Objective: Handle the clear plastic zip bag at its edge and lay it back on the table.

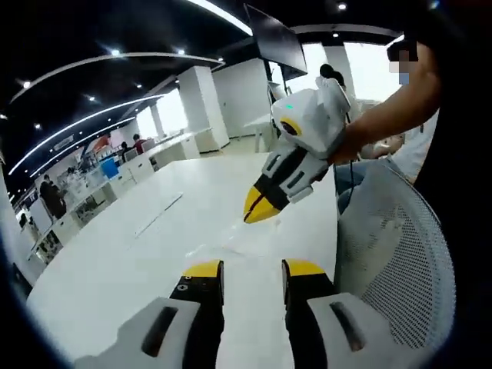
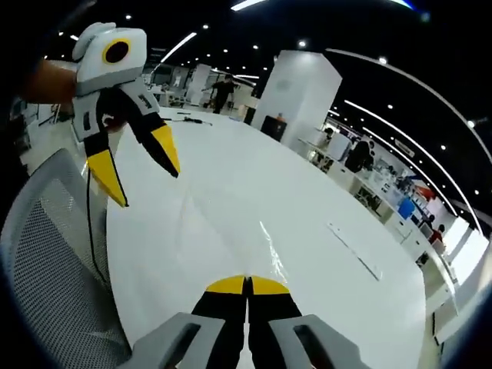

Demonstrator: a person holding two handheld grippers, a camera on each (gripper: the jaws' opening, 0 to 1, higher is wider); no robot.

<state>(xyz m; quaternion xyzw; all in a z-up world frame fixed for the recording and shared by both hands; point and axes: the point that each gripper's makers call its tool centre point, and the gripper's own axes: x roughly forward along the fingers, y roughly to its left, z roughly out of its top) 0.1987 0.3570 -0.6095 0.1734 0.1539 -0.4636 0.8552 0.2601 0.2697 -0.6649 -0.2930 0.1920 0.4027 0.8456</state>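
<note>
1. Over a long white table (image 1: 115, 254) (image 2: 323, 184) in an open-plan office, a person is holding two yellow-tipped grippers above a clear plastic zip bag (image 1: 227, 240) (image 2: 261, 234).
2. Seen from the left gripper view, the left gripper (image 1: 254, 270) is keeping its jaws spread, with bare tabletop showing in the gap between them.
3. Also in that view, the right gripper (image 1: 260, 211) is coming in from the right with its tips pressed together, pointing down toward the table, while a bare forearm (image 1: 392, 108) is reaching in behind it.
4. From the right gripper view, the right gripper (image 2: 247, 284) is showing its two yellow tips meeting with no gap; whether a film edge is caught between them cannot be told.
5. That same view is catching the left gripper (image 2: 144, 181) from the front at upper left, jaws splayed wide and hanging clear of the table, with a dark cable (image 2: 91, 223) trailing below it.
6. The bag is lying flat on the table just ahead of both pairs of jaws, showing as faint glints in the left gripper view and as clearer creases and a bright streak in the right gripper view.
7. A white mesh chair (image 1: 400, 254) (image 2: 54, 261) is standing at the table's near edge.
8. A slim strip (image 1: 157, 214) (image 2: 354, 250) is lying farther along the tabletop, well apart from the bag.
</note>
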